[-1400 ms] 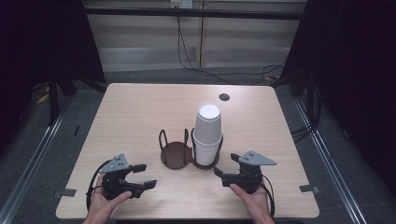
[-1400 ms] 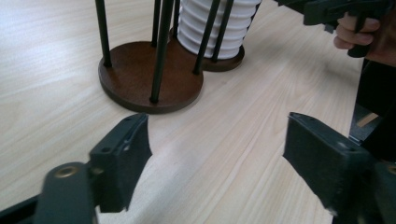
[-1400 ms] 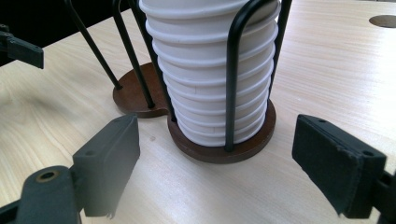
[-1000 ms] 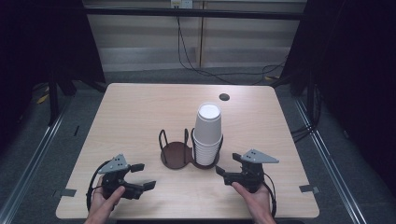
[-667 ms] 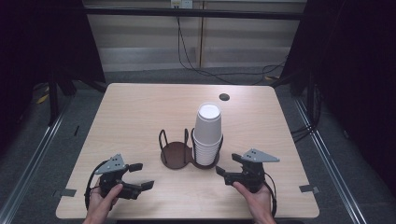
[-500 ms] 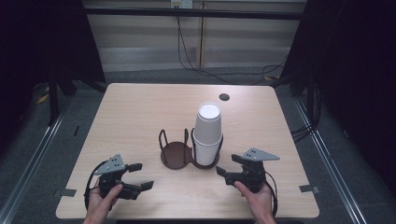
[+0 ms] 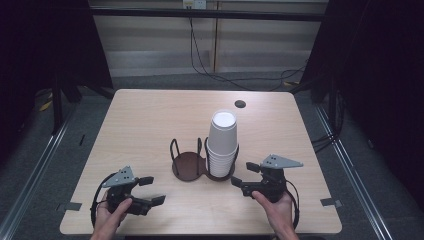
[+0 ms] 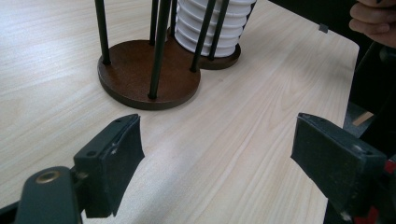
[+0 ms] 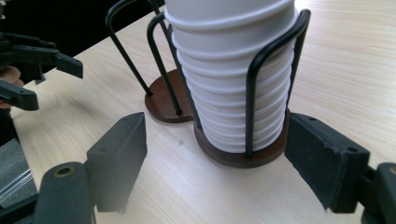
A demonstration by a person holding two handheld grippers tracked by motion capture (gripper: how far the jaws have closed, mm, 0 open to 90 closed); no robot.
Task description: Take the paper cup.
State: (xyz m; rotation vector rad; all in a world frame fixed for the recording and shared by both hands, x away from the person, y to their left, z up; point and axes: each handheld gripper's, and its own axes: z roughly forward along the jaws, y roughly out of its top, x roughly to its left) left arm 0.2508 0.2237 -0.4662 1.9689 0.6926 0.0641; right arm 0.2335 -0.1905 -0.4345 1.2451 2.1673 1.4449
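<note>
Pale wood grain runs across the tabletop [image 7: 150, 120] that we work at, and we take it from our left side to our right. Nearest the left front corner we hold the left gripper [image 7: 150, 191] in our left hand [image 7: 111, 220], low over the wood; its jaws stand spread with nothing between them, and in the left gripper view they frame bare tabletop, with the holder's empty base just beyond them. Next, in the middle, sits the cup holder [image 7: 189, 165], a dark brown double base with thin black wire loops rising from it. Its left ring is empty, so we see the round brown disc plainly. Its right ring carries the stack of white paper cups [image 7: 222, 142], nested upside down and standing upright, taller than the wire loops that hug its lower part. In the right gripper view the stack [image 9: 233, 74] shows ribbed with the rolled rims of the cups, and one black wire crosses in front of it. Farther right we hold the right gripper [image 7: 245, 179] in our right hand [image 7: 277, 212], pointed at the holder's right ring; its jaws are also spread and grip nothing, and they stand near the base of the stack without touching it. Behind the stack, near the far edge of the tabletop, lies a small dark round spot [image 7: 240, 104], too small for us to tell what it is.
</note>
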